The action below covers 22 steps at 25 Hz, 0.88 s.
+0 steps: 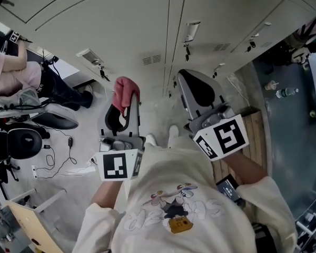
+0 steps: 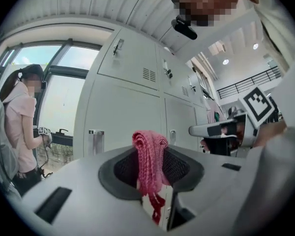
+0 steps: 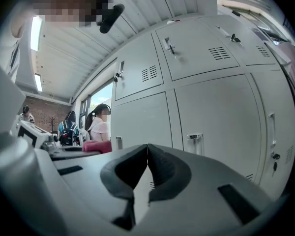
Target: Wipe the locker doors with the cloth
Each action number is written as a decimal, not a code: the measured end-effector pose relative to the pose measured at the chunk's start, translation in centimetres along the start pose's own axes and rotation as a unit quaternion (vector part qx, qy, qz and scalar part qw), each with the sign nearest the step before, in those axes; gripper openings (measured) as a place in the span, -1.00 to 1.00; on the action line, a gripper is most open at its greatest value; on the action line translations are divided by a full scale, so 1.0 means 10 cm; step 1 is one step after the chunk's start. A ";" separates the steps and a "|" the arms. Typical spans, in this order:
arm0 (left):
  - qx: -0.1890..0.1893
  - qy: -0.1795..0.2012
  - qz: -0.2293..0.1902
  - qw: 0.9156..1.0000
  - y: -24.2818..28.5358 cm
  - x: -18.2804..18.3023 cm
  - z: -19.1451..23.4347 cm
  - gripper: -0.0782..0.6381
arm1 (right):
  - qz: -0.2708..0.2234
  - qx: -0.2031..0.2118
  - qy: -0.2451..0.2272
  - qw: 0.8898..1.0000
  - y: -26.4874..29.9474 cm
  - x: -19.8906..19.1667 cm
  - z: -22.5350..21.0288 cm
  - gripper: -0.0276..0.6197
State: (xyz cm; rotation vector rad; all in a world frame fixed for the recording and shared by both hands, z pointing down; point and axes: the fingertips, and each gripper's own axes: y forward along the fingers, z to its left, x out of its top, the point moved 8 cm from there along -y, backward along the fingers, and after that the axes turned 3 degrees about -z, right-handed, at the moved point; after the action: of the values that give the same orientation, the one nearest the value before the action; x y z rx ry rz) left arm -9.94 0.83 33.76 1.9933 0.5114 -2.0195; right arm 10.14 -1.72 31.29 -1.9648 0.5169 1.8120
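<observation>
Nearest, the left gripper has its dark padded jaws clamped on a pink knitted cloth; the cloth's ribbed fold stands above the jaws and a thin tail hangs below; beside it, the right gripper has its jaws pressed together with nothing between them; both are held apart from the locker doors, smooth pale grey panels with slotted vents and upright metal handles; far left, by a window, stands a person in a pink top.

Daylight is streaming through tall windows; 2 round ceiling lights are glowing; pale floor is spreading underneath.
</observation>
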 end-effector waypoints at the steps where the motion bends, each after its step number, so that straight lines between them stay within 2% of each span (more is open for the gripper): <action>1: 0.004 -0.001 0.000 1.000 -0.08 0.07 0.02 -0.47 | 0.001 0.005 -0.003 1.000 0.00 0.00 0.03 -0.91; 8: 0.020 -0.010 0.013 1.000 -0.45 0.33 0.03 -0.47 | 0.012 0.025 -0.035 0.999 -0.09 -0.03 0.26 -0.91; 14: 0.020 -0.027 0.013 0.999 -0.47 0.33 -0.01 -0.47 | 0.023 0.028 -0.036 0.999 -0.10 -0.05 0.23 -0.91; 22: 0.020 -0.022 0.004 1.000 -0.37 0.35 0.00 -0.47 | 0.022 0.031 -0.037 0.999 -0.06 -0.03 0.18 -0.91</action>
State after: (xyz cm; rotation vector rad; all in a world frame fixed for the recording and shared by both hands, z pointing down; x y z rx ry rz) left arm -11.60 4.38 30.52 1.9661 0.4572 -2.0792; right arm 8.91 -0.29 31.47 -1.8521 0.5899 1.8645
